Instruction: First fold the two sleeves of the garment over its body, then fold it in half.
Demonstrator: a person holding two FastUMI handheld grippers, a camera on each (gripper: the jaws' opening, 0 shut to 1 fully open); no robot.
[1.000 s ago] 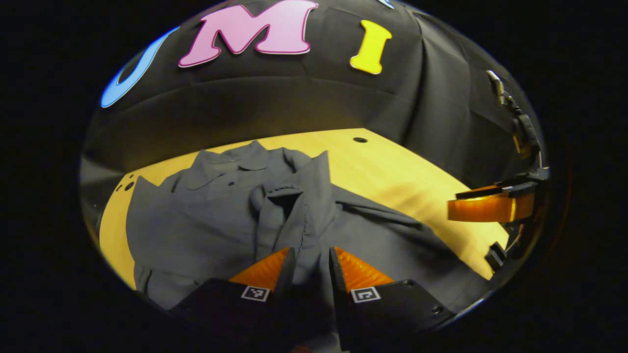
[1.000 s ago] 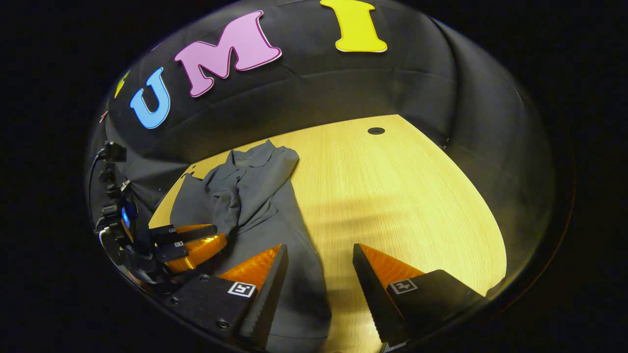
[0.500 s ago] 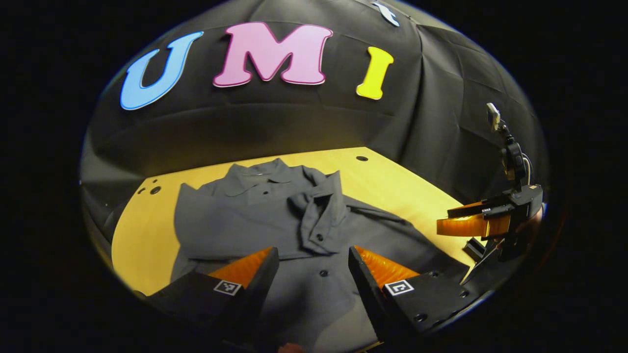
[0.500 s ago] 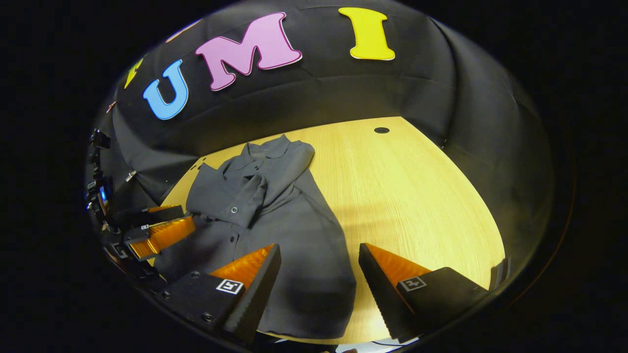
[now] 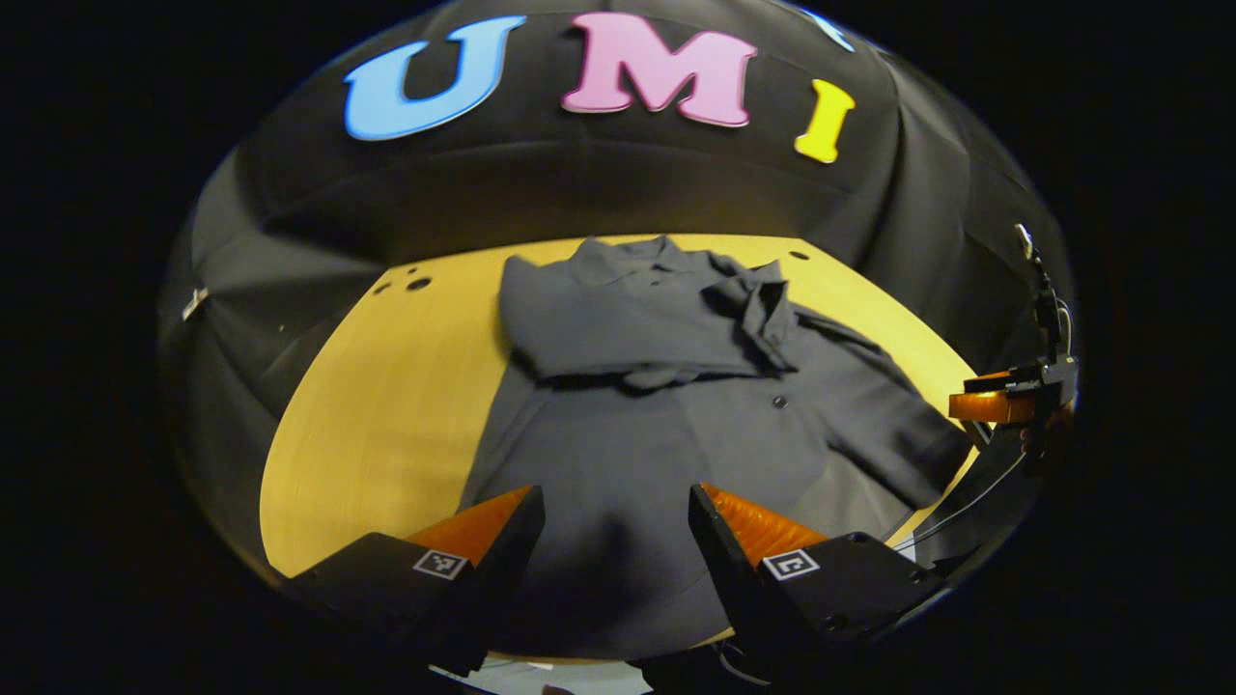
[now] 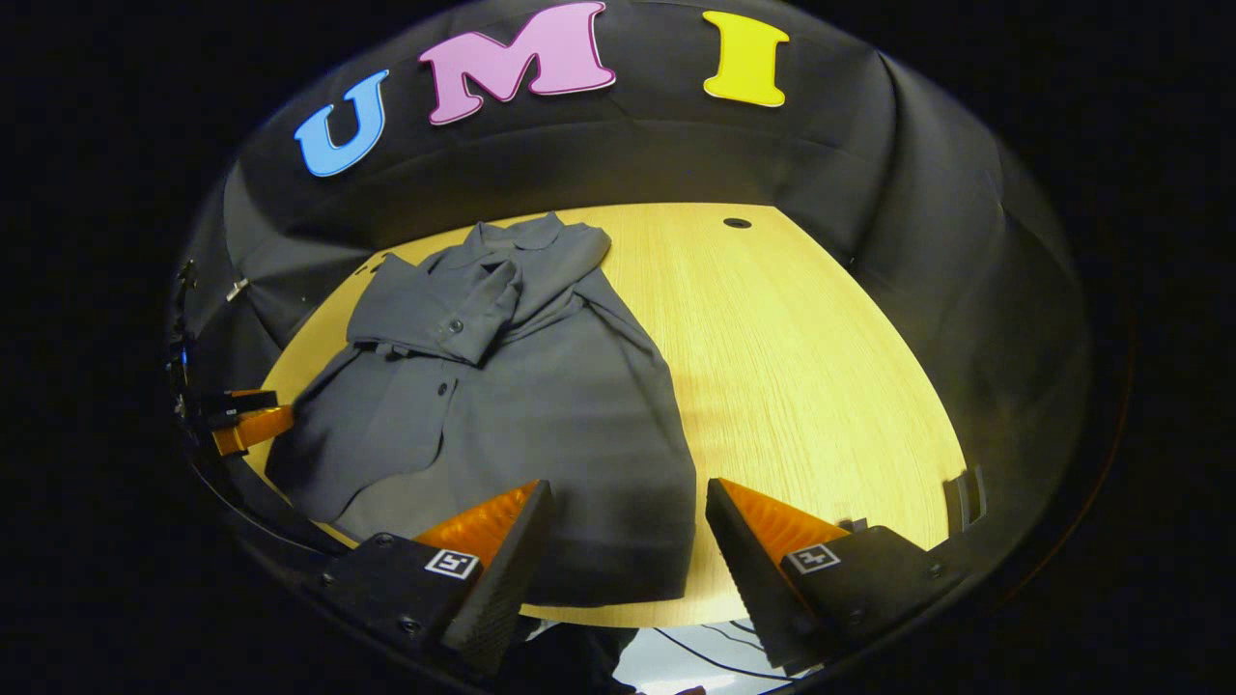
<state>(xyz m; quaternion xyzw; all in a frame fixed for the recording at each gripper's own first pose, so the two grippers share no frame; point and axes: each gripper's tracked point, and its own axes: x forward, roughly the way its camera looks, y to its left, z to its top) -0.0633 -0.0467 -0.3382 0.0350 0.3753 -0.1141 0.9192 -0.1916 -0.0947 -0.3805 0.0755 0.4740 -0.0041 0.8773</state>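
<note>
Both grippers hang with fingers spread apart and nothing between them: the left gripper (image 5: 616,526) over the shirt's near hem, the right gripper (image 6: 628,526) over the hem's corner on its own side, where cloth gives way to bare table (image 6: 811,367). The shirt (image 5: 676,405) lies flat on the table, collar toward the booth wall and hem toward the near edge. One sleeve (image 5: 628,323) is already folded across the chest, its cuff (image 6: 463,333) with a button lying near the placket. The other sleeve seems tucked along the far side of the shirt, but dark cloth on dark cloth makes that hard to confirm, so whether both sleeve folds are finished cannot be told for certain. The fabric looks thin, light and limp; it will likely sag and slide if pinched at one spot, so a hold at each of the two hem corners seems best, lifted together toward the collar so the folded sleeve stays put. The hem's very edge is hidden behind the fingers in both views, and the table's near edge is cut off.
</note>
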